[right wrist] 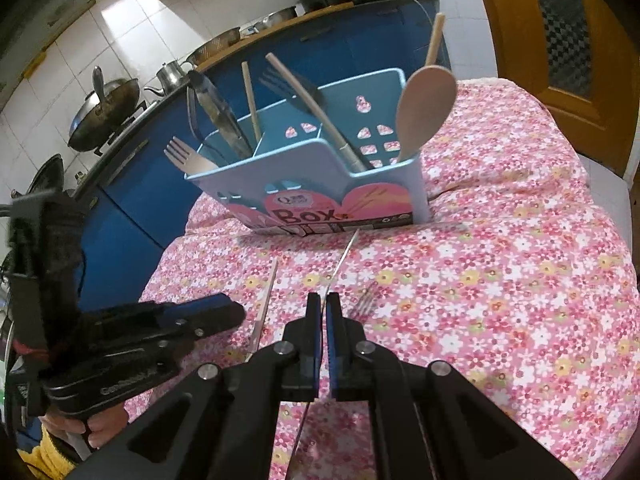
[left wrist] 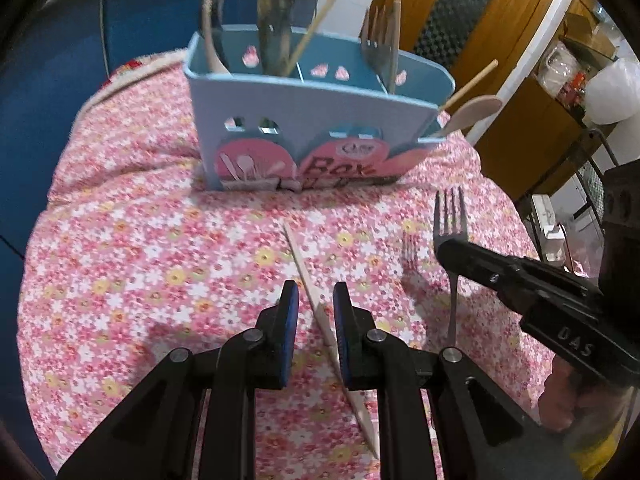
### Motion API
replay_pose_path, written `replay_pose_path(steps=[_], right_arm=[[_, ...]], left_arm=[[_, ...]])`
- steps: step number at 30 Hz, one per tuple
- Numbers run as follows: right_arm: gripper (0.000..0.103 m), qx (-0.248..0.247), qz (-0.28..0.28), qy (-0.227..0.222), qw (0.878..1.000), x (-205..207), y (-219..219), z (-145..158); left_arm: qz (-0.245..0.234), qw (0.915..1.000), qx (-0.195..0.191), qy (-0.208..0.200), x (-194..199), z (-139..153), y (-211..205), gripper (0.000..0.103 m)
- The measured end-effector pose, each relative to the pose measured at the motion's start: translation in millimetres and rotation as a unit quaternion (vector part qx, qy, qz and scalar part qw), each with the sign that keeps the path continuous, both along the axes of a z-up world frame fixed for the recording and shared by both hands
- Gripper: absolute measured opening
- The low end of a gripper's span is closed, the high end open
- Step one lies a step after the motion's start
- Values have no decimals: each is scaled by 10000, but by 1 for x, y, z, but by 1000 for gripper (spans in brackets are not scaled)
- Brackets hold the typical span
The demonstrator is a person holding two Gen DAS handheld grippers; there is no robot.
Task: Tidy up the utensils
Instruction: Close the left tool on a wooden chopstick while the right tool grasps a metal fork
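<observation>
Left tool (left wrist: 314, 300): fingers apart, straddling a wooden chopstick (left wrist: 308, 280) that lies flat on the floral cloth (left wrist: 140, 240). The right pad appears to touch the stick; contact is not certain from this view.
Right tool (right wrist: 323, 304): fingers closed on the handle of a metal fork (left wrist: 451, 216). The fork is raised off the cloth, tines pointing up in the left wrist view; its shadow falls on the cloth beside it.
Utensil box (right wrist: 320, 184): light blue, compartmented, with a pink "Box" label, standing upright on the cloth beyond both tools.
Box contents: wooden spoon (right wrist: 426, 108) in the right end compartment; wooden fork (right wrist: 188, 158) and metal utensils in the left compartment; dark fork and wooden sticks in the middle.
Worktop: covered with the pink floral cloth; chopstick and box rest on it, well apart.
Background: blue cabinet (right wrist: 132, 208) with pans on top; wooden door (right wrist: 560, 40) at right.
</observation>
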State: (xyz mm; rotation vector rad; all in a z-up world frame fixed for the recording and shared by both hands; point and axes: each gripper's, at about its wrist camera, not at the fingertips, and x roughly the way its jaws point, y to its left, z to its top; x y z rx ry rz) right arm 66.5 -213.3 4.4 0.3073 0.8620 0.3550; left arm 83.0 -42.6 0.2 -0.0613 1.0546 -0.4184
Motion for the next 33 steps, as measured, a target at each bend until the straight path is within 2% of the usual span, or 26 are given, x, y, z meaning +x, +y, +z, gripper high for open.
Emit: replay_pose_path(steps=[9,15,27,29,33], right_arm=[[4,131,-20,-55,9999,-4,-7,-2],[4,163,-14,-98,9998,-8,-10,-2],[4,150,-16,-140,9998,-10,-9,0],[4,125,-12,-165,9998,-11,-8,1],[4,137,-3,-193,9997,-11,-6,3]], left_arm=[[-60,9988,224,427,8,-18,-18,17],[-79,9983,377,435,8,-21,-27,17],[-106,9980,397,483,14,-23,-35,16],[-112,9979,430,478,16,-22,-32,9],[-71,9982,308,501,20,-23,-26,7]])
